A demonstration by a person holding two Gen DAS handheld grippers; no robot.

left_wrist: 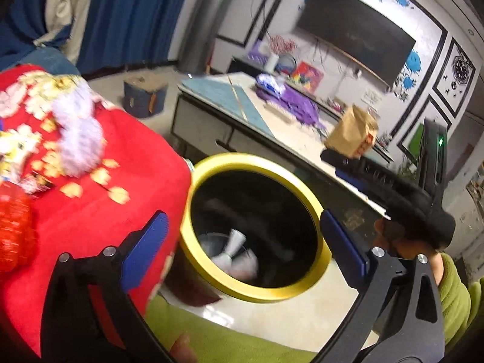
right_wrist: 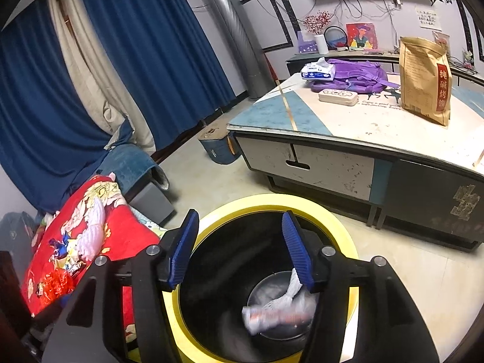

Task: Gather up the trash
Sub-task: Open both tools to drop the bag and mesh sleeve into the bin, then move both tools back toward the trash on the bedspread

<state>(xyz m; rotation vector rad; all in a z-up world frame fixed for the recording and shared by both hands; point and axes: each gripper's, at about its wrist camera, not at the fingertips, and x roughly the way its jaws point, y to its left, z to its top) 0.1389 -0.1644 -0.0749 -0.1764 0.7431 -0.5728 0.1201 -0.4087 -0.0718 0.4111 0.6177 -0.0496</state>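
Observation:
A black trash bin with a yellow rim [left_wrist: 211, 163] [right_wrist: 341, 230] stands on the floor beside a red flowered blanket [left_wrist: 90, 227] [right_wrist: 121, 233]. My left gripper [left_wrist: 243, 216] hangs open over the bin's mouth with nothing between its blue pads. Over the same bin, my right gripper [right_wrist: 240, 215] is open too. A blurred white and orange wrapper [right_wrist: 272, 314] [left_wrist: 234, 248] is down inside the bin, below the right finger. On the blanket lie small wrappers [right_wrist: 65, 251], a shiny red bundle [right_wrist: 57, 284] [left_wrist: 15, 236] and a fluffy white piece [left_wrist: 78, 139].
A low coffee table [right_wrist: 332, 121] stands just behind the bin with a brown paper bag [right_wrist: 423, 81], a purple backpack [right_wrist: 354, 78] and a tissue pack [right_wrist: 317, 71] on it. A blue box [right_wrist: 217, 148] sits on the floor by the blue curtains. A green sleeve [left_wrist: 453, 296] shows at the right.

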